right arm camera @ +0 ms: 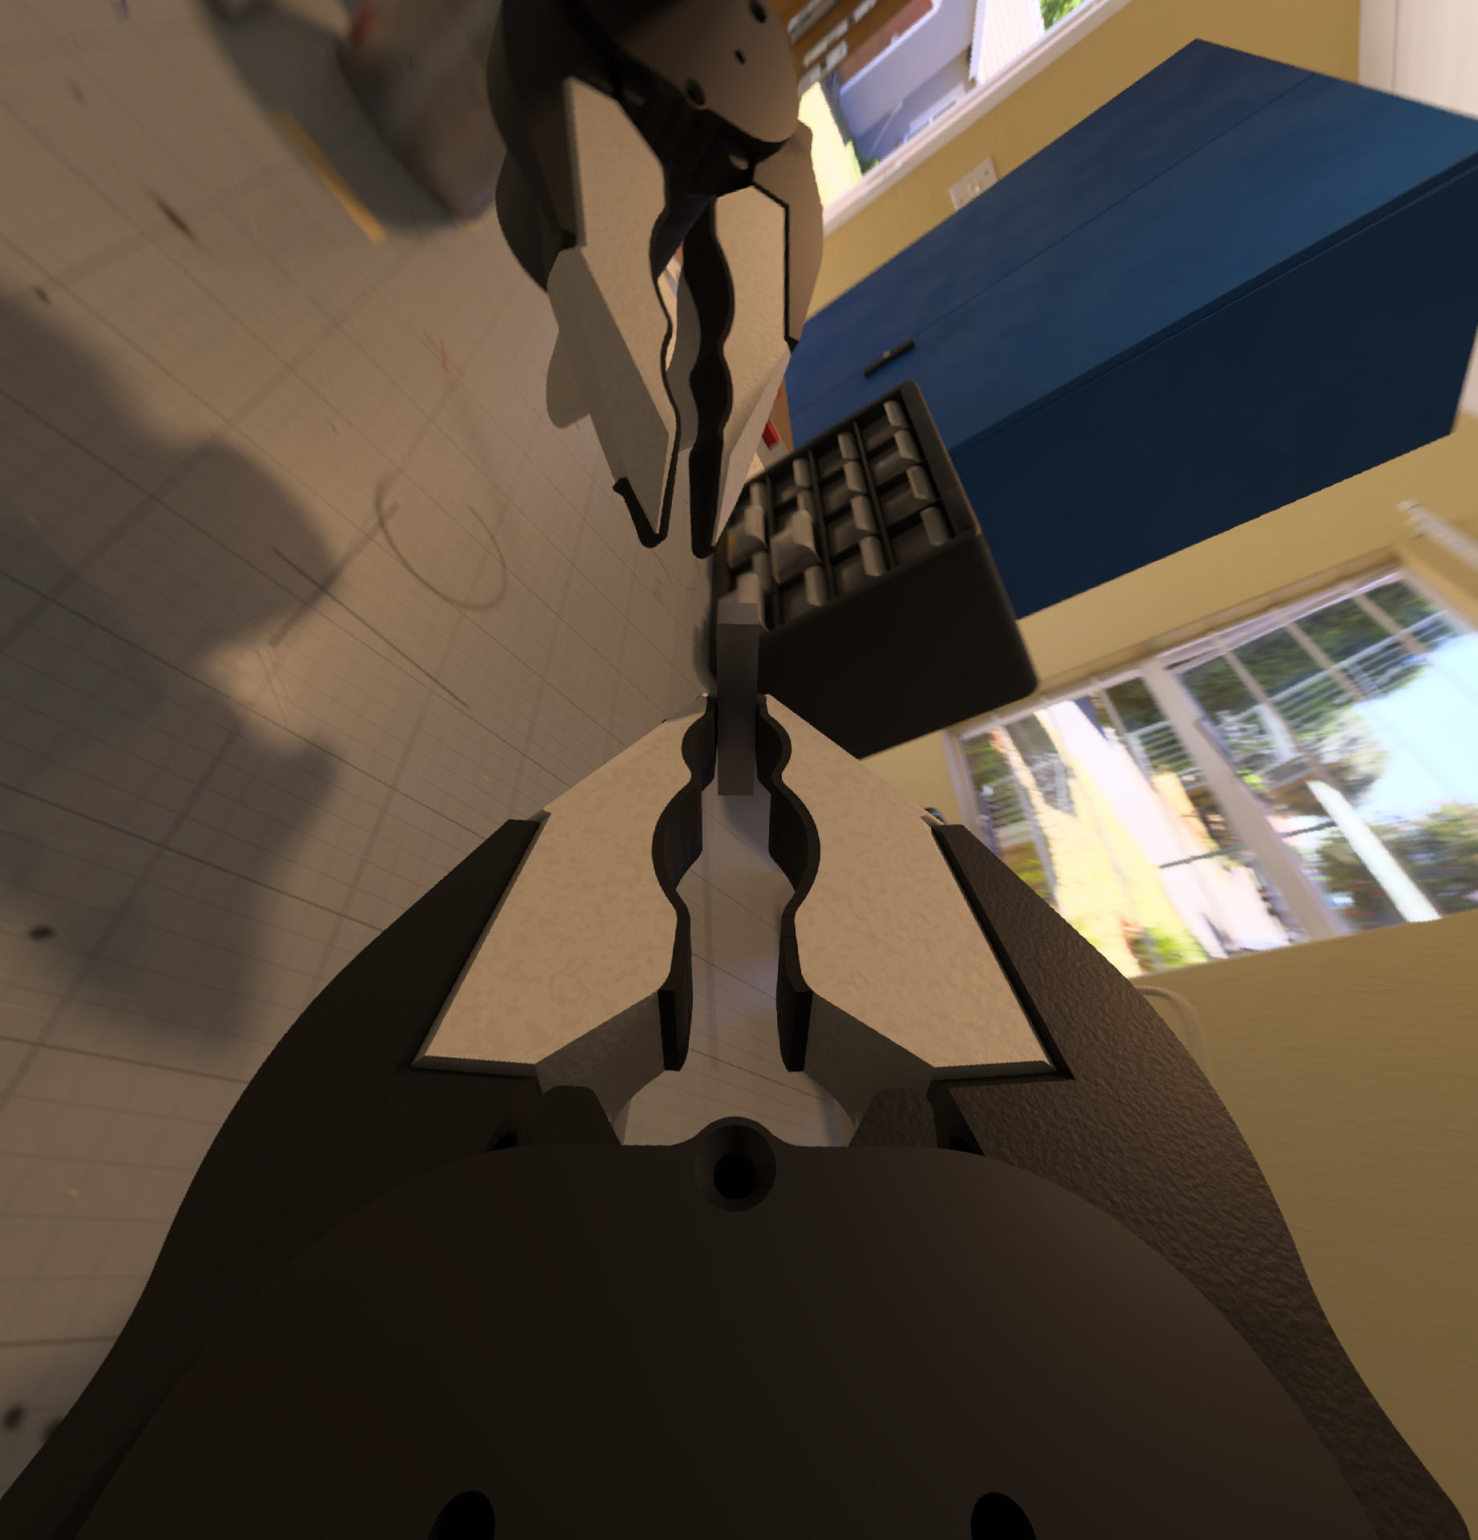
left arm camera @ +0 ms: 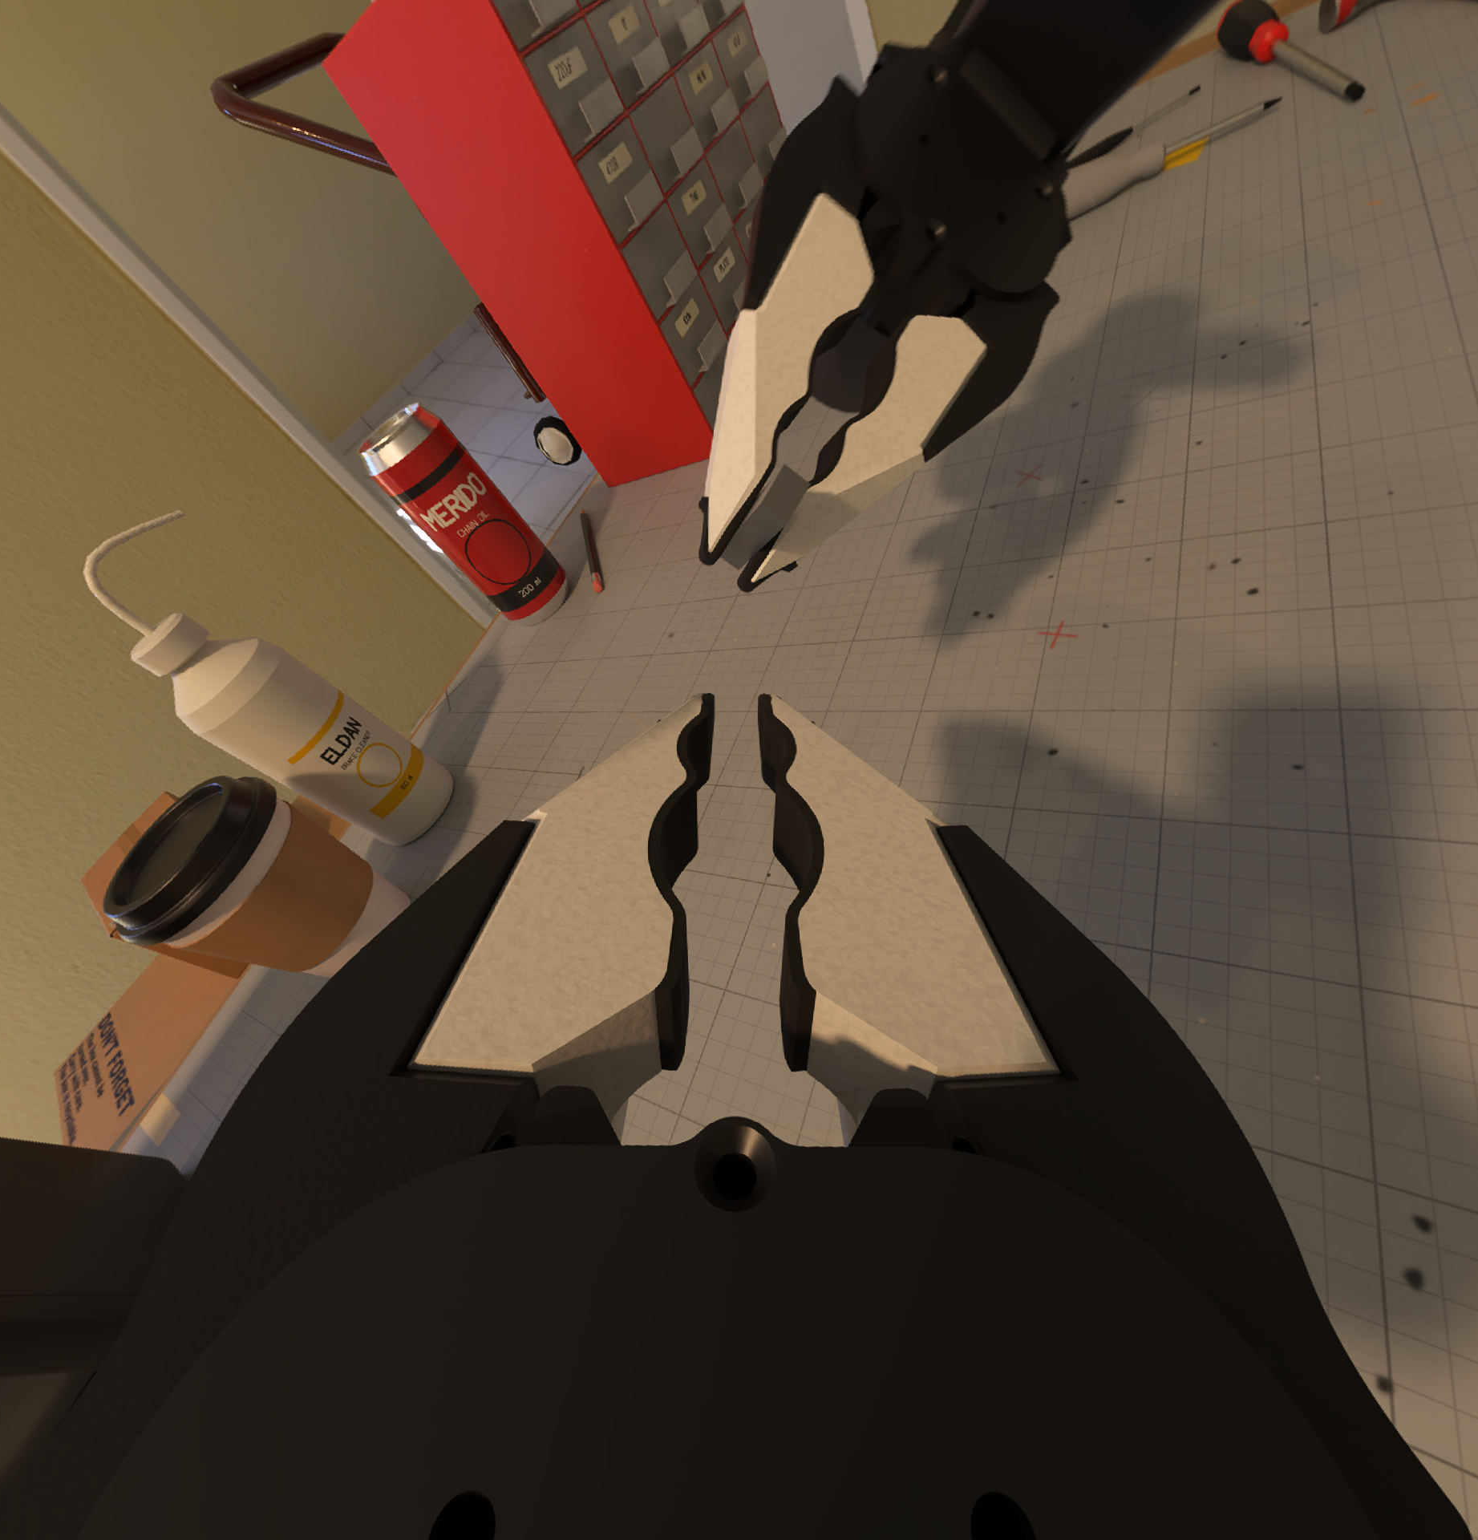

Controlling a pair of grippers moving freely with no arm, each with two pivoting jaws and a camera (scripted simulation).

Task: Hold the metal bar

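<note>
The metal bar [right arm camera: 737,658] is a short grey flat piece. In the right wrist view it sits between my right gripper's [right arm camera: 735,704] fingertips and sticks out past them. The right gripper is shut on it, above the gridded mat [left arm camera: 1052,833]. In the left wrist view the right gripper [left arm camera: 731,567] comes down from the top, with the bar's grey end [left arm camera: 789,493] showing between its fingers. My left gripper [left arm camera: 735,700] faces it from a short distance. Its jaws stand a narrow slit apart with nothing between them. It also shows in the right wrist view [right arm camera: 677,546].
A red drawer cabinet [left arm camera: 510,208], a red can [left arm camera: 469,517], a white squeeze bottle [left arm camera: 302,733] and a lidded paper cup [left arm camera: 244,875] line the wall on the left. A pencil [left arm camera: 591,550] and a screwdriver [left arm camera: 1285,50] lie on the mat. A black parts organiser [right arm camera: 885,567] and a blue box [right arm camera: 1177,292] stand beyond the bar.
</note>
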